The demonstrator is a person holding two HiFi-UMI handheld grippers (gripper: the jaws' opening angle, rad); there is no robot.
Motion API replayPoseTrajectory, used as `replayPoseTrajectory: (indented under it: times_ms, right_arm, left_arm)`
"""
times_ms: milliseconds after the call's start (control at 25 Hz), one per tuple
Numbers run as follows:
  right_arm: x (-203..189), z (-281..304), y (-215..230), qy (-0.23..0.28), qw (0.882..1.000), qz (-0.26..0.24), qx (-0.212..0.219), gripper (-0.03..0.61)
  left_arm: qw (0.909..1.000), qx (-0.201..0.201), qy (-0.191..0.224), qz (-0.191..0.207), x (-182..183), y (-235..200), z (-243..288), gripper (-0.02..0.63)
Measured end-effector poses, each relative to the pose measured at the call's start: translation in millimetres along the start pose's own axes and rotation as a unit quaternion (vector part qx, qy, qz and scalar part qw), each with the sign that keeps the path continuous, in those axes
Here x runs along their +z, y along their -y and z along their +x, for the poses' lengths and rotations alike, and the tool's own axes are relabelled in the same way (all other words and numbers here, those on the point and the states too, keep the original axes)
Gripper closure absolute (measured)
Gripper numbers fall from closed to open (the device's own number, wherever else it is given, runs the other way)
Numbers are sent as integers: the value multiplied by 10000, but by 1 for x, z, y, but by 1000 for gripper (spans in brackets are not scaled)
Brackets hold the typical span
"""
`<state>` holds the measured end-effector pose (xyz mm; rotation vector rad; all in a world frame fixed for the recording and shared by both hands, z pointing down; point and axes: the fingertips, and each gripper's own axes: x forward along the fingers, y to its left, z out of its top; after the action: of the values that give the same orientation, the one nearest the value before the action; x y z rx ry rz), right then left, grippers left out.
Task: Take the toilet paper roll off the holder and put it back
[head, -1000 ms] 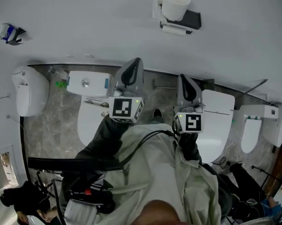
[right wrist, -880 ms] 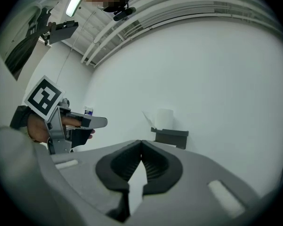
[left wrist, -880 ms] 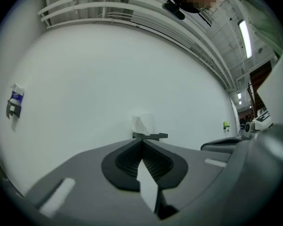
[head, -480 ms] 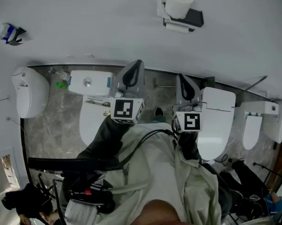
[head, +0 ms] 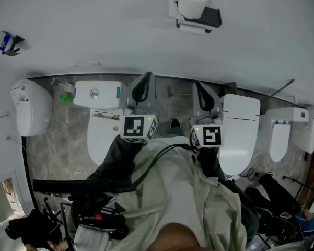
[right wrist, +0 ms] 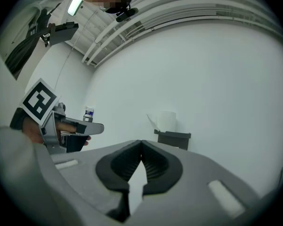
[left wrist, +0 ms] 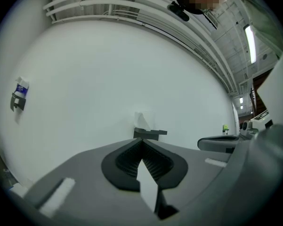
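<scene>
While two tools [left wrist: 142, 142] [right wrist: 141, 142] sit shut, one roll [head: 193, 3]

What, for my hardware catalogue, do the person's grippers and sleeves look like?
The left gripper and right gripper are grey with black ribbed pads. Each carries a cube of black-and-white square markers. The sleeves are dark; a black cable crosses the pale jacket.

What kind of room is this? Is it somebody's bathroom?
It looks like a bathroom, though probably a display or practice one rather than a home. More than one toilet stands along the same wall, and a toilet paper roll sits on a holder fixed to that wall.
</scene>
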<state>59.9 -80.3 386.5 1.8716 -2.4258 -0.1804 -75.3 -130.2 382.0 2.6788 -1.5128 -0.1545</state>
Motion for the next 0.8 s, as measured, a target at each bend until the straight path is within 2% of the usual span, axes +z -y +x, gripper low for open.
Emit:
replayPoseTrajectory:
  times_ms: [640,800]
  right_arm:
    - [0,-3,-4,-37,9997,-240,84,578]
    - [0,-3,-4,-42,9999,-135,79,578]
  left_arm:
    - [9993,131,-342,68,-24,0,-5,607]
    - [9991,145,-382,93,-26,1,-5,607]
